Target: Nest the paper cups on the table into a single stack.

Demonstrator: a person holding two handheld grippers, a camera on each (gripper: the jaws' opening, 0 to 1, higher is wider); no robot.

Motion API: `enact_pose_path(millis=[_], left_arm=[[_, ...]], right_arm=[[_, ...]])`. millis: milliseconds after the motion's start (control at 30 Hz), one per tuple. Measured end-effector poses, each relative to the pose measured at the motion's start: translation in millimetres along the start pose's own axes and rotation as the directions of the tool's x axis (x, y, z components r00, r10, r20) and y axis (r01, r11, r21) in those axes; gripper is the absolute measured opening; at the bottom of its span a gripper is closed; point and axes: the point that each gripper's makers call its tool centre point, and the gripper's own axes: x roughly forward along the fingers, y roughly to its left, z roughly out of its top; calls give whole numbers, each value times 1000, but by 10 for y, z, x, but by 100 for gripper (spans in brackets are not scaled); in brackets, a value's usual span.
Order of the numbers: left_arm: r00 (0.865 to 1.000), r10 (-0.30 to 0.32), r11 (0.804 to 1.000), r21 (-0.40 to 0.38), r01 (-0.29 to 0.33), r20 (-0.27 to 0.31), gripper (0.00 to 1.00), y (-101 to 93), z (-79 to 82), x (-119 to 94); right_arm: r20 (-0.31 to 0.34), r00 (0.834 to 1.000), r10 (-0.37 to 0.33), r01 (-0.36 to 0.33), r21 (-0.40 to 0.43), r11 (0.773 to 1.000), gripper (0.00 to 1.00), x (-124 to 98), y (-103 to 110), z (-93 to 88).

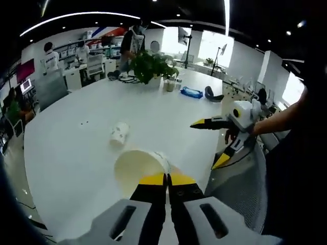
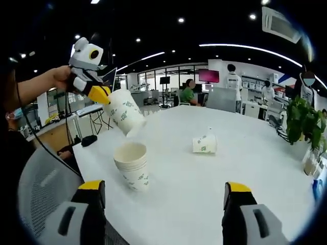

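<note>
Left gripper (image 2: 102, 94) clamps 1 cup (image 2: 124, 111) above the stack (image 2: 132, 164) near the table (image 2: 255, 168) edge. Right gripper (image 2: 166, 196) gapes wide; another cup (image 2: 204, 143) lies mid-table.

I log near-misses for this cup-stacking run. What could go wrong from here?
1. The left gripper pinches the held paper cup by its rim, tilted and offset from the stack; lowered like this, it may catch the stack's rim and topple it.
2. The stack stands near the table edge, so a knock might send it off.
3. The fallen cup lies on its side and could roll when gripped.
</note>
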Motion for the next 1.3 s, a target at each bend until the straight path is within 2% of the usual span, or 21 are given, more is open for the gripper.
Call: enact_pose_path(millis=[433, 600, 800, 1167, 1300], left_arm=[[997, -26, 999, 32, 28, -69, 0, -109, -179, 174], [992, -18, 996, 81, 28, -122, 0, -160, -277, 261], [987, -12, 991, 127, 32, -158, 0, -164, -336, 350], [979, -13, 980, 190, 52, -202, 1, -216, -402, 527], [978, -22, 981, 186, 61, -205, 4, -218, -446, 580]], right_arm=[[-1, 1000, -9, 9, 7, 1000, 96, -2, -29, 4], [0, 1000, -12, 12, 10, 1000, 95, -3, -41, -1], [0, 1000, -14, 14, 11, 1000, 95, -4, -47, 0], [3, 1000, -19, 19, 18, 1000, 94, -14, -63, 9], [3, 1000, -19, 19, 19, 1000, 94, -14, -64, 7]])
